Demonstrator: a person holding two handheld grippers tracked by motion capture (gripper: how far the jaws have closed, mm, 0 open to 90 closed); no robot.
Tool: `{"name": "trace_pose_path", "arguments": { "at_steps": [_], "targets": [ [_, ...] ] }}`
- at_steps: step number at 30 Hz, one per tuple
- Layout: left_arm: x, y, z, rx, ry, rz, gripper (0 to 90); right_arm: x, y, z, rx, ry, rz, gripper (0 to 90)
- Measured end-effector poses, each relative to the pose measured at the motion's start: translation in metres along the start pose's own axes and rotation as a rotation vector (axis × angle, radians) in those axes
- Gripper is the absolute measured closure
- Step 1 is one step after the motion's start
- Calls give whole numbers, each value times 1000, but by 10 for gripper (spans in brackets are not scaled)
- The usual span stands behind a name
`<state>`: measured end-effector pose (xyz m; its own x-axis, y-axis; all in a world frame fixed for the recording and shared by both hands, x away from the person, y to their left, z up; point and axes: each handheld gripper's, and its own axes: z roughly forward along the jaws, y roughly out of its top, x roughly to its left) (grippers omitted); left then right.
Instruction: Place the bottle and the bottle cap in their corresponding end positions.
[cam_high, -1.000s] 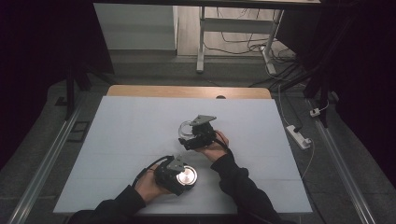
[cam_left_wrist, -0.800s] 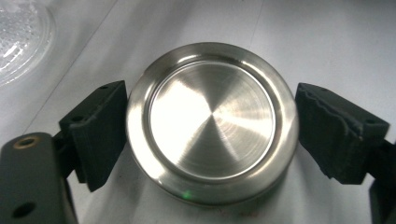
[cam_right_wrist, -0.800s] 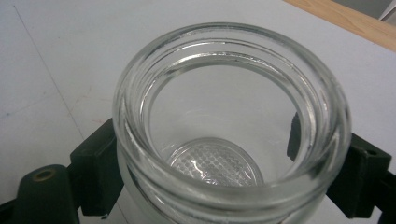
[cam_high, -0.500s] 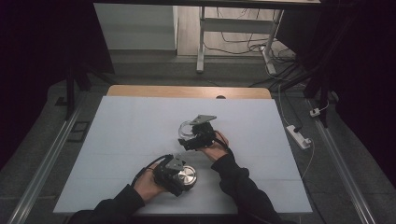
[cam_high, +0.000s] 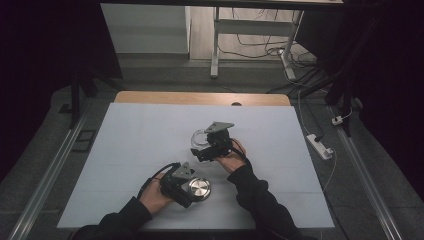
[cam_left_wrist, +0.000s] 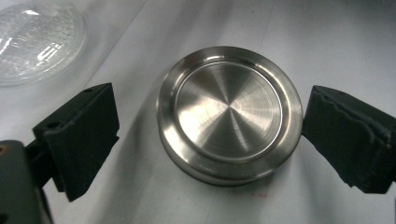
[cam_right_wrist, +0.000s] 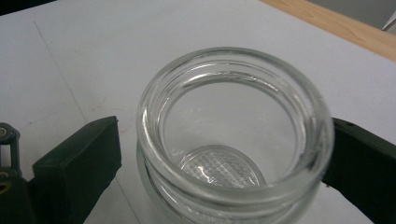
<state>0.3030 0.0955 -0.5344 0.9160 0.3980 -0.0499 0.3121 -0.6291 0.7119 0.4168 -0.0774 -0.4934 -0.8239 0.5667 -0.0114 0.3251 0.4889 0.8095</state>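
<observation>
Little has shifted over the last second: both grippers sit almost where they were, the right one barely nudged toward the upper right of the high view. Just below the frame's middle, the left gripper (cam_high: 192, 188) has its jaws spread around a round steel lid (cam_left_wrist: 229, 114) lying flat on the white tabletop (cam_high: 125, 135); one jaw touches the lid's rim, the other stands a little apart. Above and right of it, the right gripper (cam_high: 202, 145) has its jaws open around an upright, uncapped glass jar (cam_right_wrist: 233, 140), one jaw at the wall, the other just beside it. Jar and lid stand near each other on the tabletop.
</observation>
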Motion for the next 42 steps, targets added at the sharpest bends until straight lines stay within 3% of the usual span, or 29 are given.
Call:
{"name": "trace_pose_path", "arguments": {
  "at_steps": [4,13,16,30,42],
  "targets": [
    [2,-1,-6,1,12,3,50,-1,1,-5,-15,-9,5,10],
    [7,-4,-19,-41,26,-41,59,0,8,-20,-70,-12,19,10],
    [9,-6,-23,-50,13,-61,59,1,11,-25,-87,-5,30,10],
    [10,-9,-40,-72,6,-93,41,1,12,-45,-96,-13,16,10],
    [13,-14,-55,-79,36,-124,28,2,-4,-63,-63,-2,35,5]
  ]
}}
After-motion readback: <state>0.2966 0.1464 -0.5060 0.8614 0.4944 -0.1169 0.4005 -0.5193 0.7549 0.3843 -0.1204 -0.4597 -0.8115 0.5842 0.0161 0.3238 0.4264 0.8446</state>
